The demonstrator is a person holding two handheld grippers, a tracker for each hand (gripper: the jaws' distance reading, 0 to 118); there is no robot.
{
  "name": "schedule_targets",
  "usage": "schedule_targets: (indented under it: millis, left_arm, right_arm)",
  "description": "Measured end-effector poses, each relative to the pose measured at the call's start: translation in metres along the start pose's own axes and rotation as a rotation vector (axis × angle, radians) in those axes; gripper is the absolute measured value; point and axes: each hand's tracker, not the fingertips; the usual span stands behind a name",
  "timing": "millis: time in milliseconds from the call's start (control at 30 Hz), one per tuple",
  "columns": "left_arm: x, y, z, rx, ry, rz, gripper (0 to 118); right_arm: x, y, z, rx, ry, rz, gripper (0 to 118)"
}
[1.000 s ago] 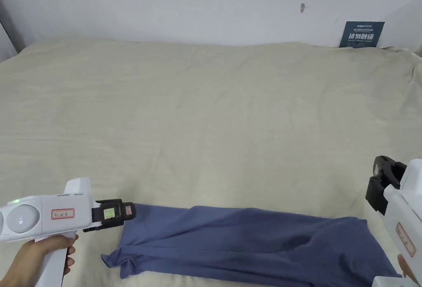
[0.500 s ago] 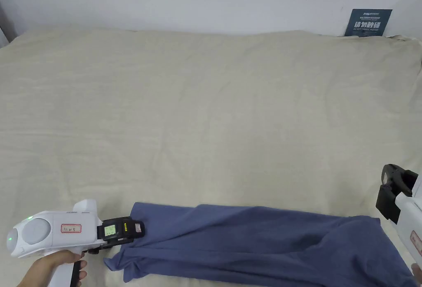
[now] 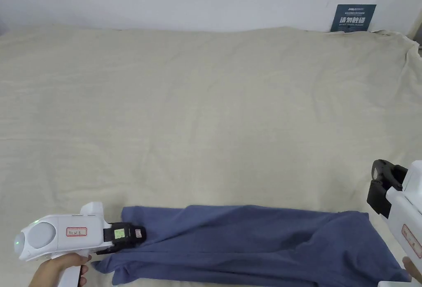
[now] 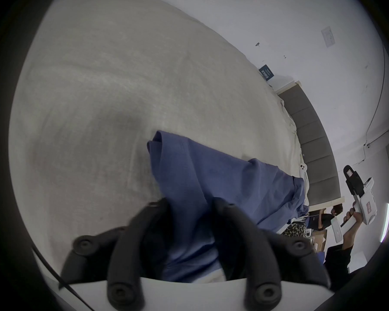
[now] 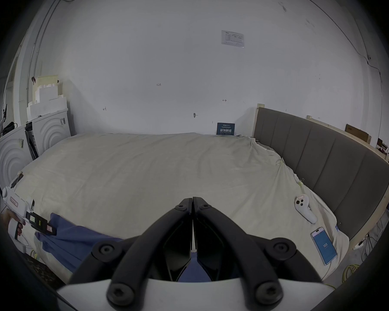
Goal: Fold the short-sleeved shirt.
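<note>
wall (image 5: 166,57): white, marked
bed (image 3: 206,106): cream sheet, wrinkled
headboard (image 5: 323,154): grey, padded, wood-framed
sign (image 3: 352,17): dark blue, against wall

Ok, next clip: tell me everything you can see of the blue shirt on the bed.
The blue shirt is a soft, plain knit in slate blue, lying in a long, loosely folded band along the near edge of the beige bedsheet, with shallow creases and a hemmed edge curling at its left end. The left gripper has its jaws around that left end, cloth bunched between them. The right gripper, jaws together, is above the shirt's right end and does not look to be touching it.
</note>
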Motion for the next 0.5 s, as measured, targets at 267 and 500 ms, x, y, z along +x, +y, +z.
schedule_targets:
  millis: [267,500]
  left_arm:
    - [0.007,0.005,0.012,0.061,0.067,-0.043,8]
    - [0.004,0.015,0.059,0.127,0.093,-0.041,6]
  right_arm:
    - [0.008,0.0,0.004,-0.001,-0.011,-0.011,0]
    - [0.013,0.007,0.007,0.024,-0.01,-0.036,0]
